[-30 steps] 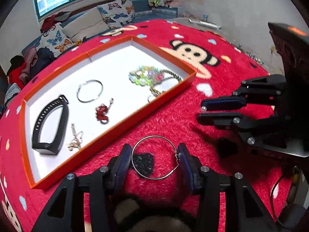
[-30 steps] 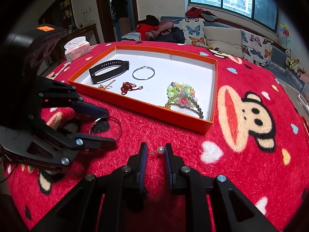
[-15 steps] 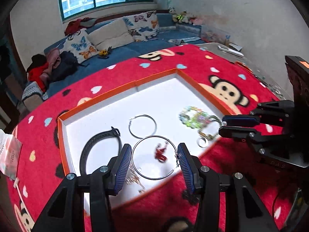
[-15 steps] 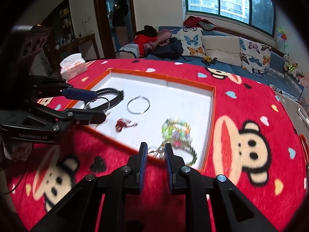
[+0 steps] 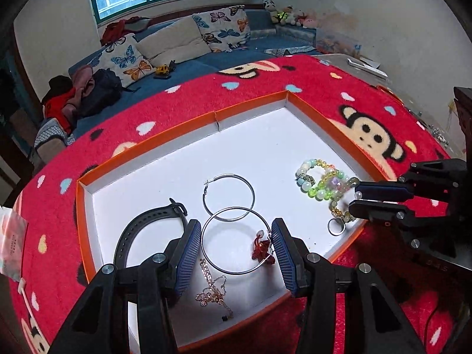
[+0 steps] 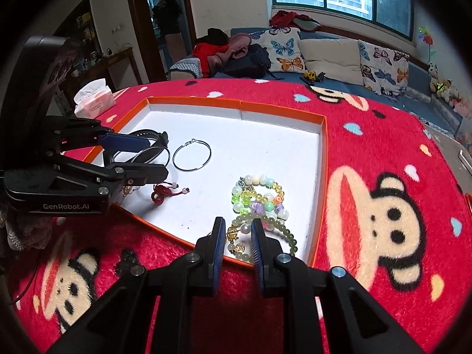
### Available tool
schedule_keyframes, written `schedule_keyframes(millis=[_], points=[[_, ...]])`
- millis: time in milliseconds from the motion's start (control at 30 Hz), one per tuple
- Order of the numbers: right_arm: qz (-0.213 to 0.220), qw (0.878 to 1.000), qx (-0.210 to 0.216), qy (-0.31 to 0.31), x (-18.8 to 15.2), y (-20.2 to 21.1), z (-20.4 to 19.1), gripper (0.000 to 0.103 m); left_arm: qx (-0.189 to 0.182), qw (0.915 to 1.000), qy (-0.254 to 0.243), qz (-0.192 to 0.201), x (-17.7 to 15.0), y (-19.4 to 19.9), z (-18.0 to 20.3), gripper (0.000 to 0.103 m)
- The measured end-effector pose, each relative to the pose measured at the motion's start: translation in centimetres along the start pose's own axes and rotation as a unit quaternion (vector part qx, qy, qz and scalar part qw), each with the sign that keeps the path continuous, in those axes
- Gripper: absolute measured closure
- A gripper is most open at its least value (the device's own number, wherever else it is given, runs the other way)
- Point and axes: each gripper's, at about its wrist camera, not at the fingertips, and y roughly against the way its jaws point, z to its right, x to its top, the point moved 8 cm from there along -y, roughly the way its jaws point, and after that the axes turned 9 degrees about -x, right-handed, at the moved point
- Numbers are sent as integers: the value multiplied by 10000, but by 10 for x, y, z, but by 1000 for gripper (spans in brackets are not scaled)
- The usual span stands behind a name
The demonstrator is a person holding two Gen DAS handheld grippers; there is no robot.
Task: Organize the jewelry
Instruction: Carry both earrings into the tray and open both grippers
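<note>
My left gripper [image 5: 236,242] is shut on a large silver hoop earring [image 5: 236,273] and holds it above the near part of the orange-rimmed white tray [image 5: 250,106]. A matching hoop [image 5: 253,196] lies in the tray just beyond. My right gripper [image 6: 237,230] is shut on a small pearl earring [image 6: 244,228] over the tray's near right corner, above the bead bracelets [image 6: 259,200]. In the tray also lie a black wristband [image 5: 138,230], a red knot charm [image 5: 261,249], a gold chain [image 5: 212,292] and a silver ring [image 5: 336,227].
The tray sits on a red monkey-print cloth [image 6: 383,206] over a round table. A tissue pack [image 6: 94,97] stands at the far left edge. Behind are a sofa with cushions [image 6: 324,50] and a person in a doorway [image 6: 168,20].
Both grippers have moved from above the red cloth to above the tray, the left carrying the hoop, the right carrying the pearl earring. Neither grip has changed.
</note>
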Motion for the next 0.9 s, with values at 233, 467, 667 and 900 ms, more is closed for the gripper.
schedule_keyframes(millis=[233, 467, 667, 900], points=[[-11, 9999, 20, -127, 0, -3, 2, 82, 32, 9999, 116, 7, 1, 1, -2, 50], [12, 9998, 1, -183, -2, -1, 3, 82, 49, 9996, 234, 170, 3, 17, -5, 49], [67, 9998, -39, -179, -4, 8, -1, 78, 157, 9983, 258, 490, 7, 53, -3, 46], [201, 9995, -91, -217, -8, 23, -7, 42, 211, 9972, 259, 667, -10, 88, 6, 44]])
